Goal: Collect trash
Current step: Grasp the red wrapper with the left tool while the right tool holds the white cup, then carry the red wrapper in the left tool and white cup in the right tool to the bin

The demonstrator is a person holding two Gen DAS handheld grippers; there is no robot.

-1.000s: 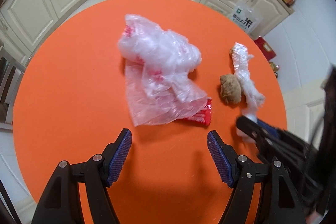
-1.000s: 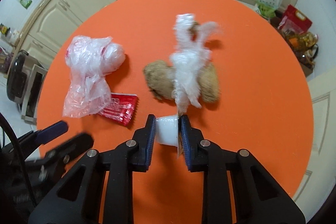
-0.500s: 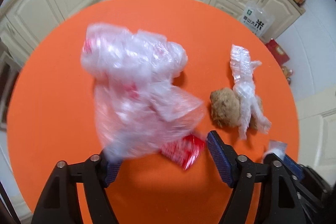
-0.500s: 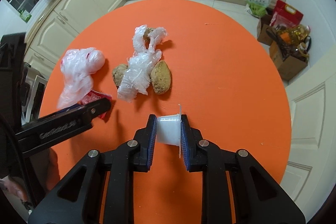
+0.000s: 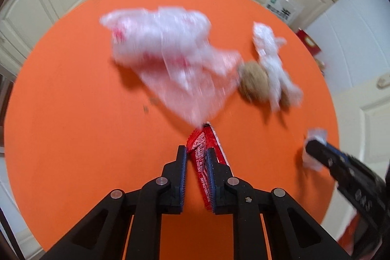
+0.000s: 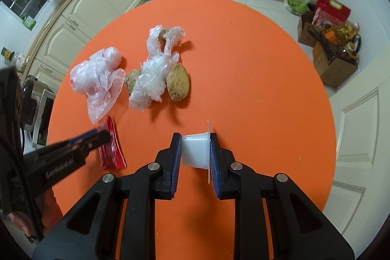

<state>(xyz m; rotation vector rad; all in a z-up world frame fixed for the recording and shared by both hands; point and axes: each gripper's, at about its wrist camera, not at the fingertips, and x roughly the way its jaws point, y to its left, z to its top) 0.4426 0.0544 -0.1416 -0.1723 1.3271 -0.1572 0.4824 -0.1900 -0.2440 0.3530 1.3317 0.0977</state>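
On a round orange worktop [image 6: 243,60], the left hand-held gripper [image 5: 197,157] pinches a red wrapper [image 5: 203,162], whose long axis runs nearly in line with the fingers, its far end pointing toward a crumpled clear bag [image 5: 170,57]. The bag lies just beyond the wrapper's tip, straight ahead of the left gripper and blurred in that view; whether bag and wrapper touch cannot be told. The right hand-held gripper [image 6: 195,150] is pressed onto a small white cup [image 6: 195,150], held on its side with its rim against the right-hand pad. Ahead and to its left lie two brown lumps [image 6: 179,82] with a strip of clear film [image 6: 153,74] draped between them, the film's length running away from the gripper. The bag sits nearer the left gripper, the lumps and film nearer the right, and both grippers already look full.
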